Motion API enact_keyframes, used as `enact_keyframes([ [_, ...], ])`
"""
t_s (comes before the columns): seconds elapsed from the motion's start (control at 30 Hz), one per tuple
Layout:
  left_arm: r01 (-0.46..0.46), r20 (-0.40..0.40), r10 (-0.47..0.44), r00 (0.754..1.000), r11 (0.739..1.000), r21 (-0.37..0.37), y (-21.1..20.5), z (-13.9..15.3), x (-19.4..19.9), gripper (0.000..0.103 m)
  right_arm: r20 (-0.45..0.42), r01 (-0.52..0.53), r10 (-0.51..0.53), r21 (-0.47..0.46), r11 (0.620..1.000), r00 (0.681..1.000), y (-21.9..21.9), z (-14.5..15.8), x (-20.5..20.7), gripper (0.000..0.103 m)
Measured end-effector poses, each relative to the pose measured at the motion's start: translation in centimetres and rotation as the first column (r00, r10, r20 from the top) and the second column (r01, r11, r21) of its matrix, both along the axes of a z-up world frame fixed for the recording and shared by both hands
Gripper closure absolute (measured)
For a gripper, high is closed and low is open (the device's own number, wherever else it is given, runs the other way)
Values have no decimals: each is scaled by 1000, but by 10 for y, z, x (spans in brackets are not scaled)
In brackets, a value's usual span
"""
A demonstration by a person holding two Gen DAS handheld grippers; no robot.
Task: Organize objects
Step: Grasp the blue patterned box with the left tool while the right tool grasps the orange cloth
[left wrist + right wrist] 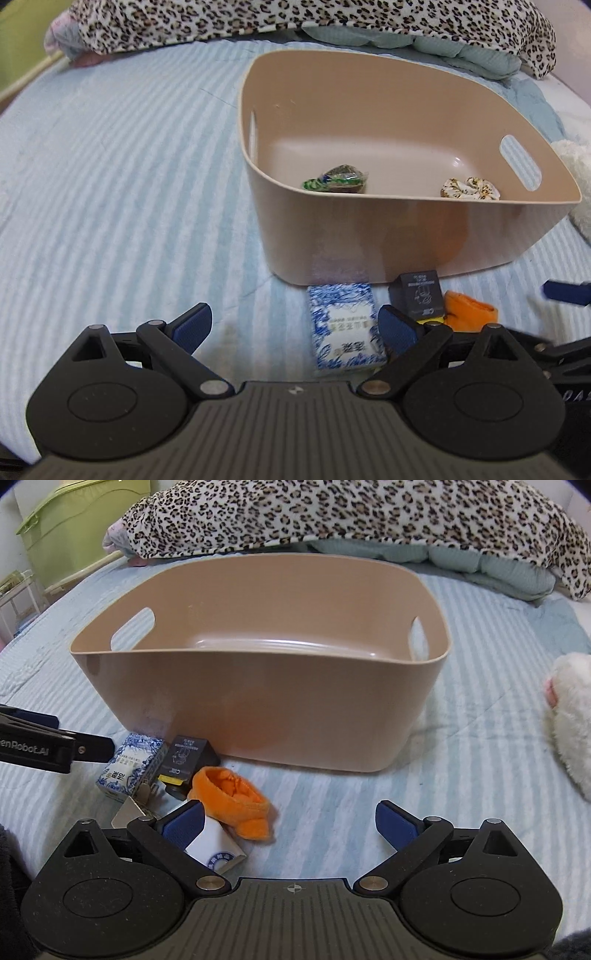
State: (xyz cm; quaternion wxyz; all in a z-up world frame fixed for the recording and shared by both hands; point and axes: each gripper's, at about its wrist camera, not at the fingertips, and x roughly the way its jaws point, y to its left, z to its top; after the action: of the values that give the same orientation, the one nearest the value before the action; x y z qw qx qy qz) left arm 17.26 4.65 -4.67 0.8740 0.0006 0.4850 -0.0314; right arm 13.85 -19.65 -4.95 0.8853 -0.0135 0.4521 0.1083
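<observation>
A tan plastic bin (pixel 406 236) (pixel 258 698) stands on the striped bed. Inside it lie a green wrapped item (pixel 338 179) and a white-and-gold scrunchie (pixel 469 188). In front of the bin lie a blue-and-white patterned box (pixel 345 325) (pixel 131 766), a small black box (pixel 419 291) (pixel 186 760), an orange cloth item (pixel 469 308) (pixel 232 801) and a white packet (pixel 216 847). My left gripper (pixel 295 326) is open and empty, its right finger beside the blue-and-white box. My right gripper (pixel 290 823) is open and empty, just right of the orange cloth.
A leopard-print blanket (pixel 332 513) and a pale green quilt (pixel 480 561) lie behind the bin. A white plush toy (pixel 572 716) sits at the right. A green storage box (pixel 81 528) stands off the bed at far left. The left gripper's body (pixel 44 746) shows at the left.
</observation>
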Motion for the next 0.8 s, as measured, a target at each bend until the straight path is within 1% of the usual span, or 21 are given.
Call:
enact_keyframes([
  [0.1,5,-14,-5,1000,1000,-25,-1,-7,5,6,-22,-6,7,31,1000,1000,3,-8,6,4],
  [0.2,9,-38,-9,999,1000,-20,-4,-17,10,6,-38,-17,18,36,999,999,9,-16,12,7],
  [0.3,4,-60,-5,998,1000,-28,-4,-26,12,6,-55,-20,23,47,999,998,14,-23,17,13],
  [0.4,-17,-90,12,996,999,-50,-3,-35,14,7,-55,-18,22,75,997,998,16,-28,18,22],
  [0.47,-28,-93,22,995,998,-62,-2,-40,14,10,-43,-13,18,99,995,999,15,-28,17,36],
  [0.5,-27,-87,23,996,998,-53,-2,-41,13,13,-38,-14,18,105,994,999,15,-28,17,40],
  [0.53,-24,-80,20,997,999,-41,-3,-41,11,16,-32,-15,19,108,994,999,16,-27,16,48],
  [0.57,-18,-72,16,997,999,-30,-4,-40,10,23,-29,-17,20,111,994,999,16,-27,16,58],
  [0.6,-12,-65,10,998,1000,-24,-4,-39,8,30,-29,-18,22,114,993,999,16,-26,15,65],
  [0.63,-8,-61,7,998,1000,-21,-4,-38,7,33,-36,-18,23,115,993,999,17,-25,18,79],
  [0.67,-7,-60,5,998,1000,-23,-3,-37,5,40,-39,-16,21,113,994,999,17,-26,17,85],
  [0.73,1,-58,-3,998,999,-32,-2,-35,3,47,-37,-1,5,101,995,999,16,-26,15,89],
  [0.77,8,-56,-10,998,999,-33,-1,-34,1,54,-36,0,3,102,995,999,16,-27,14,90],
  [0.8,10,-54,-12,998,999,-30,-1,-33,0,54,-36,1,3,103,995,999,16,-26,12,91],
])
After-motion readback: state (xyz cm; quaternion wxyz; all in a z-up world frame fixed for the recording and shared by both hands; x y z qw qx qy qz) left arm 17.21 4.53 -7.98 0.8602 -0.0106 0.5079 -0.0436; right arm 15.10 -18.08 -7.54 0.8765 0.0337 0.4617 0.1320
